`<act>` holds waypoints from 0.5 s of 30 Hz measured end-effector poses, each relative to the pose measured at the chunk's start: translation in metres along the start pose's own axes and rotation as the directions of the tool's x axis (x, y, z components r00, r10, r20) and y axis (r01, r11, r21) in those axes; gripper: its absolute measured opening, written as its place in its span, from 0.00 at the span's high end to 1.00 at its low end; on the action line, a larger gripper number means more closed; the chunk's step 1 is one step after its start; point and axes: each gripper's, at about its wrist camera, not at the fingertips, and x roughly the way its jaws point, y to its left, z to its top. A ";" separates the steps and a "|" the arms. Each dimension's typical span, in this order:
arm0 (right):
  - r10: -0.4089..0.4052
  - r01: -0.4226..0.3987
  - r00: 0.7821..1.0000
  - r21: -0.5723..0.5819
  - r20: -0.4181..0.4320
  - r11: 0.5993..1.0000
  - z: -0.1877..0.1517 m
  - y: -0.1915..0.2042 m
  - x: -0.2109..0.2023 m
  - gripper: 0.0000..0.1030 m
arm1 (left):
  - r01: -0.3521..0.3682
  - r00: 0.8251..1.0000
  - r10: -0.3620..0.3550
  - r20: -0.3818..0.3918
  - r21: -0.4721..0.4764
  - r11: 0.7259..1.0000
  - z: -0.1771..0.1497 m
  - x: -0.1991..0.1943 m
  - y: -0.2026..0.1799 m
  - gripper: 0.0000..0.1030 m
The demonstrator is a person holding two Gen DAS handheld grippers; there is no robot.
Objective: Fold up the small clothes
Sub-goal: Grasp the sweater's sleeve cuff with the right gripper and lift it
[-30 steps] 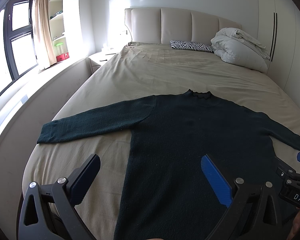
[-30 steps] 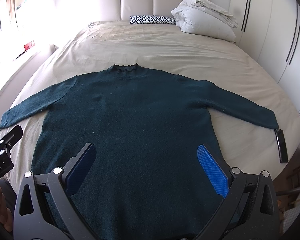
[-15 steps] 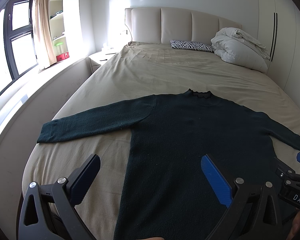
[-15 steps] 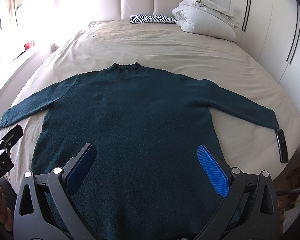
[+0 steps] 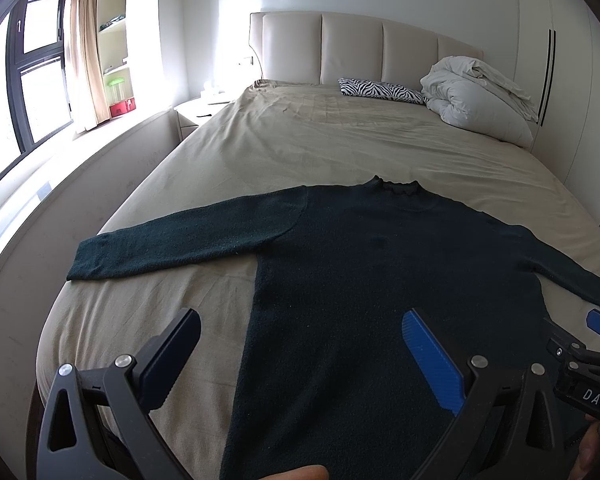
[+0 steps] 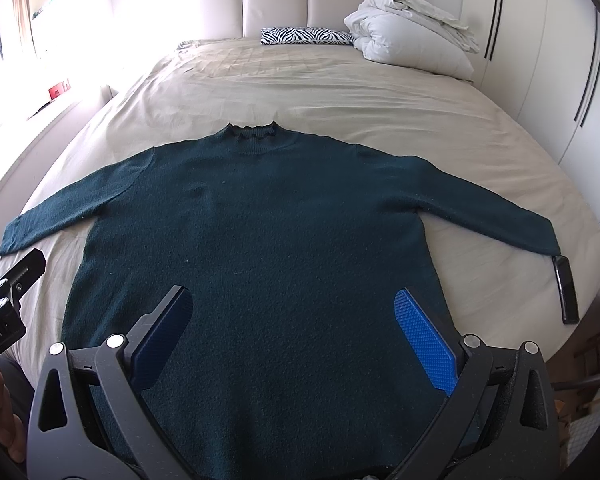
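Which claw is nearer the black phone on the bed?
Right. The right claw hovers open over the sweater hem, the phone just to its right; the left claw sits farther left.

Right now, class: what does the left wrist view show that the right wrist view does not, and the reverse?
Only the left wrist view shows the dark-framed window and curtain. Only the right wrist view shows the black phone beside the right sleeve cuff. Both show the dark green sweater spread flat on the bed, the zebra pillow, and both grippers open.
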 end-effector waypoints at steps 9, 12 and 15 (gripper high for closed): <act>0.073 -0.067 0.997 0.154 -0.037 0.986 0.000 -0.067 0.031 0.00 | 0.028 0.999 -0.027 -0.040 0.015 0.999 -0.013 0.026 -0.010 0.00; 0.111 -0.104 0.994 0.286 -0.010 0.953 0.002 -0.127 0.043 0.00 | 0.096 0.992 -0.095 -0.086 0.006 0.995 -0.010 0.039 -0.013 0.00; 0.164 -0.160 0.986 0.451 0.031 0.878 -0.002 -0.211 0.062 0.02 | 0.158 0.985 -0.161 -0.069 -0.038 0.987 -0.007 0.045 -0.013 0.00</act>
